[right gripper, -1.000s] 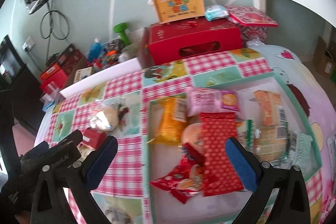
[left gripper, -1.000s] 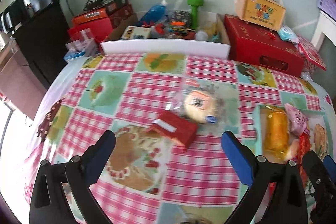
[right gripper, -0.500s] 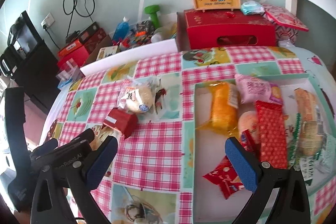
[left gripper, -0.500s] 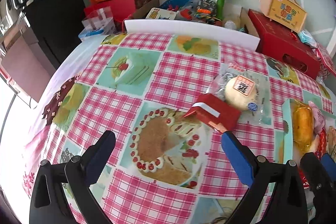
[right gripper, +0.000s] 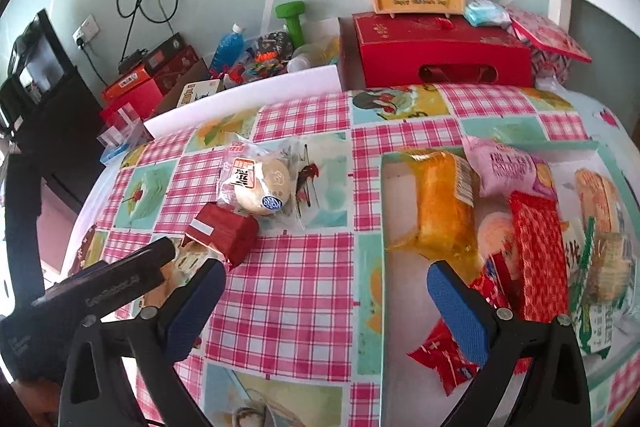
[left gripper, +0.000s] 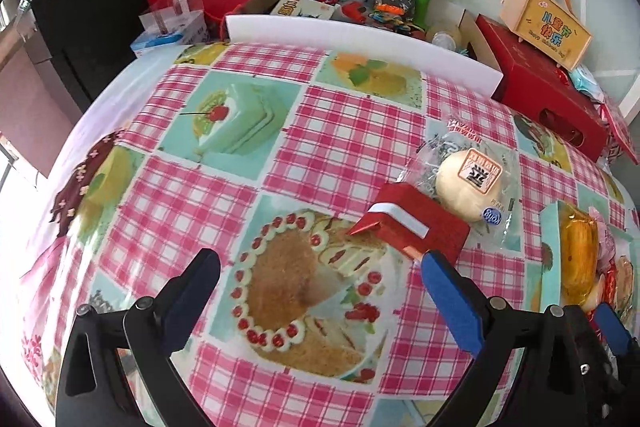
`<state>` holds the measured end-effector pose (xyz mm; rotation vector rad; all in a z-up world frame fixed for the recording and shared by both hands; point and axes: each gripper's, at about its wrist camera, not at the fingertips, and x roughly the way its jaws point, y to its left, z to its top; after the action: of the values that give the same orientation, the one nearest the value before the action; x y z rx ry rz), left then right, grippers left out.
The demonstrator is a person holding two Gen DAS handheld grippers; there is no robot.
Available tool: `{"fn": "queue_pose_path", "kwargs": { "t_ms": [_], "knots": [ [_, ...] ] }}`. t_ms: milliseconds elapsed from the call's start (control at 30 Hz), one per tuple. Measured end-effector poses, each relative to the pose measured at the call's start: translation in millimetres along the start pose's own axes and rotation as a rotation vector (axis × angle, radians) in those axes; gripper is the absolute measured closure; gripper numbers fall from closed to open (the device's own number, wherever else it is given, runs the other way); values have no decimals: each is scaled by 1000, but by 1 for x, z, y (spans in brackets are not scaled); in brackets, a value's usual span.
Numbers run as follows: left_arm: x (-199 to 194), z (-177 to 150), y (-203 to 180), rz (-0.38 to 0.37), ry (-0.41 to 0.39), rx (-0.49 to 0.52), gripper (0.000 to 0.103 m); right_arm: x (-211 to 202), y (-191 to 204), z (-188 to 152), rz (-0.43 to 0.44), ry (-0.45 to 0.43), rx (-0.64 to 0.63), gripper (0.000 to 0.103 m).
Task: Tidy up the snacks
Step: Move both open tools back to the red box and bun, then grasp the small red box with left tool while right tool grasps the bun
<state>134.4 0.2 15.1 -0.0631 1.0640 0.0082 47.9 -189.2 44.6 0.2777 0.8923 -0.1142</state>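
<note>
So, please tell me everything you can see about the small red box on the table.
The red box is a small flat carton, apparently glossy card, with a white strip across its top and a pointed folded flap at one end. It looks closed. It lies flat on the checked cloth, outside the tray, at an angle to the table edge. Its far side touches or overlaps the clear wrapper of the round bun. The left gripper is open just short of it; neither gripper holds it.
</note>
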Motion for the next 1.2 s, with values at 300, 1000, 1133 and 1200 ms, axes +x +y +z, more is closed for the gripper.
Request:
{"fn": "queue_pose_path", "kwargs": {
  "t_ms": [300,1000,1133,1200],
  "knots": [
    [18,7,-9,-61,15,8,3,23,2,12,-37,7,-33,20],
    [54,12,-35,-189,19,64,4,36,-1,13,-62,27,-59,26],
    [54,11,-36,-214,16,77,9,36,-1,13,-62,28,-58,26],
    [55,10,-35,-231,27,78,9,36,-1,13,-62,30,-58,26]
  ]
}}
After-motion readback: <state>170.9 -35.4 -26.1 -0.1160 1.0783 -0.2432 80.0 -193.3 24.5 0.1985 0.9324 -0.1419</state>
